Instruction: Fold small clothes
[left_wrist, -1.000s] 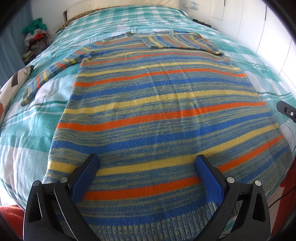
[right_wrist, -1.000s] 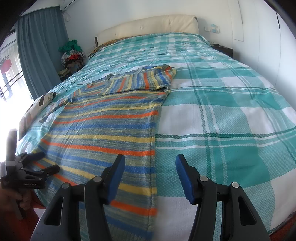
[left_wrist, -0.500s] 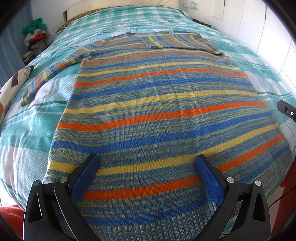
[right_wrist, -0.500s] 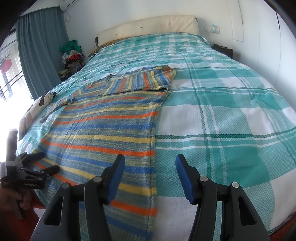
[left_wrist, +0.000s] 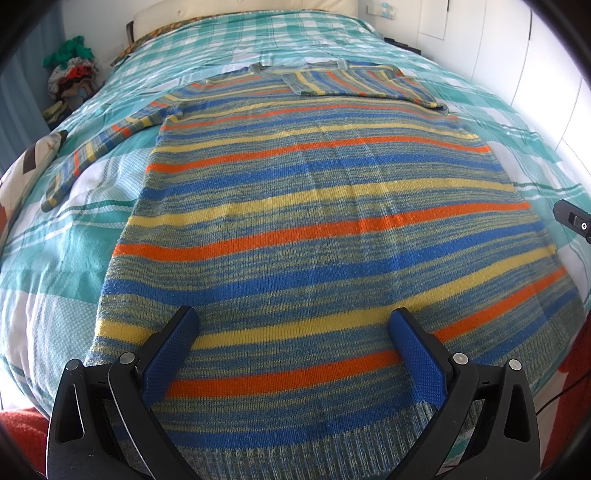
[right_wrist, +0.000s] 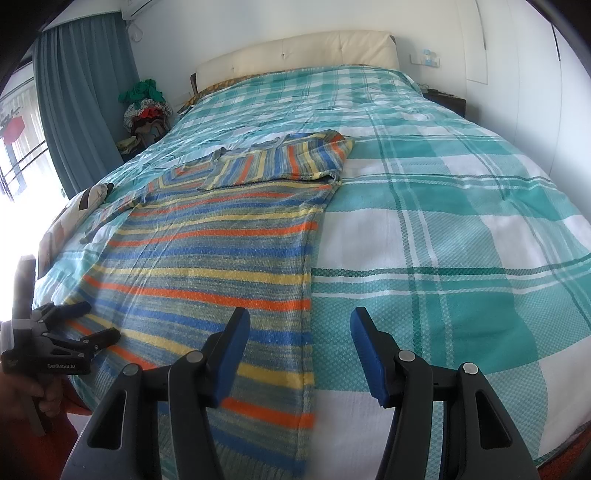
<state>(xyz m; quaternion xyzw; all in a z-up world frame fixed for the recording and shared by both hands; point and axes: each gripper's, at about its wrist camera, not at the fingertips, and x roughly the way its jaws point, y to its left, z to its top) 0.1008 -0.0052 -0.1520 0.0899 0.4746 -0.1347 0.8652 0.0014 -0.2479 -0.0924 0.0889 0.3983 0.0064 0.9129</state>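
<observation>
A striped knit sweater (left_wrist: 317, 206) in blue, orange and yellow lies flat on the bed, hem toward me. Its right sleeve (left_wrist: 362, 83) is folded across the chest; its left sleeve (left_wrist: 96, 151) stretches out to the left. My left gripper (left_wrist: 293, 328) is open and empty, hovering over the hem. My right gripper (right_wrist: 299, 332) is open and empty above the sweater's right edge (right_wrist: 308, 280) near the hem. The sweater (right_wrist: 221, 251) fills the left half of the right wrist view, where the left gripper (right_wrist: 86, 321) shows at far left.
The bed has a teal and white plaid cover (right_wrist: 443, 221) and a cream headboard (right_wrist: 295, 48). A patterned pillow (left_wrist: 33, 166) lies at the left edge. A pile of clothes (right_wrist: 146, 107) sits beside the bed near a blue curtain (right_wrist: 81, 99). White walls stand on the right.
</observation>
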